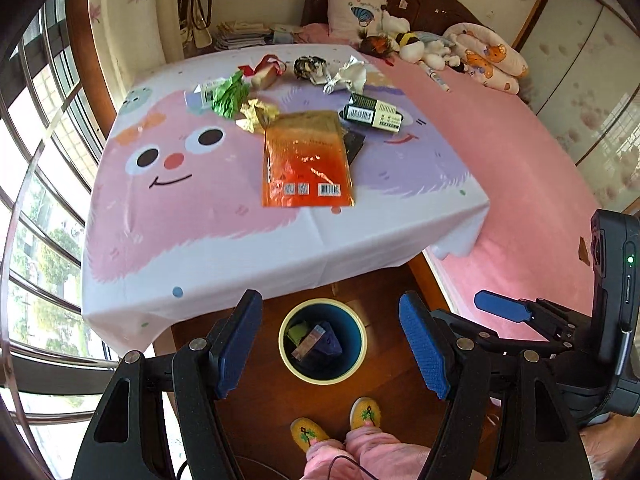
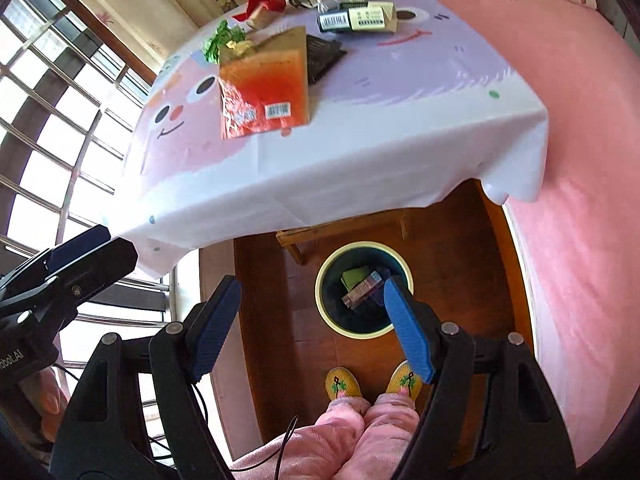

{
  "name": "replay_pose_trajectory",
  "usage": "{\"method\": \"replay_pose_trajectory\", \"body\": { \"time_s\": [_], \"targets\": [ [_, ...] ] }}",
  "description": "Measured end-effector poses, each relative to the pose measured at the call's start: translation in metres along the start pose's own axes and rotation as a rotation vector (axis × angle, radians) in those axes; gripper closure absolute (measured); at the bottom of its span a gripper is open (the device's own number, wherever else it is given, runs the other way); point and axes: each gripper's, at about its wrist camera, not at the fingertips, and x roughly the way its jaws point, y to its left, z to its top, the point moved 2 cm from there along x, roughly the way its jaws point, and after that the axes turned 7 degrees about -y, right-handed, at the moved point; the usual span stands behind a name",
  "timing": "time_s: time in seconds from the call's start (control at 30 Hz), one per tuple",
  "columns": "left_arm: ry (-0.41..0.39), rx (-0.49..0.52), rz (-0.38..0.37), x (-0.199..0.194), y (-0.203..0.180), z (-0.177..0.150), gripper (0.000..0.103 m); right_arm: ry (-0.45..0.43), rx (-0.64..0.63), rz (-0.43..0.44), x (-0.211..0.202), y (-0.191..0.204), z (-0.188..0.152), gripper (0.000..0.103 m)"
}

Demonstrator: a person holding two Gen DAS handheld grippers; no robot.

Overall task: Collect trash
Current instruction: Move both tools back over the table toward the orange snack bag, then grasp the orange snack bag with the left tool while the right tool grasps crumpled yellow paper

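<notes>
1. Trash lies scattered on the table [image 1: 132,240] ahead of both claws: an orange foil pouch [image 1: 306,160] with barcodes, a dark barcoded box [image 1: 372,114], green crumpled wrapper [image 1: 230,94], gold foil [image 1: 258,114], white paper [image 1: 350,76].
2. "obot.AI" reads on the left gripper's body, seen from the right wrist; its first letters are cut off.
3. Print on the pouch and box is too small to read.
4. Left gripper [image 1: 330,346] and right gripper [image 2: 310,326] both gape, holding nothing.
5. Below them, the bin [image 1: 323,379] already holds scraps that are hard to identify.
</notes>
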Motion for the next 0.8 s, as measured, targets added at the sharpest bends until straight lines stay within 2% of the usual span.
{"method": "replay_pose_trajectory", "body": {
  "time_s": [0.23, 0.47, 0.63, 0.73, 0.8],
  "targets": [
    [0.016, -0.022, -0.011, -0.016, 0.013, 0.035, 0.031, -0.12, -0.055, -0.009, -0.049, 0.02, 0.037, 0.031],
    [0.014, -0.087, 0.0, 0.007, 0.039, 0.069, 0.031, -0.195, -0.068, -0.031, -0.068, 0.011, 0.073, 0.031],
    [0.043, -0.167, 0.006, 0.056, 0.054, 0.095, 0.031, -0.199, -0.091, -0.019, -0.051, -0.001, 0.111, 0.031],
    [0.068, -0.219, 0.004, 0.099, 0.06, 0.113, 0.031, -0.175, -0.115, 0.007, -0.022, -0.009, 0.139, 0.031],
    [0.087, -0.249, 0.027, 0.132, 0.063, 0.124, 0.031, -0.146, -0.151, 0.031, 0.003, -0.014, 0.16, 0.031]
  ]
}}
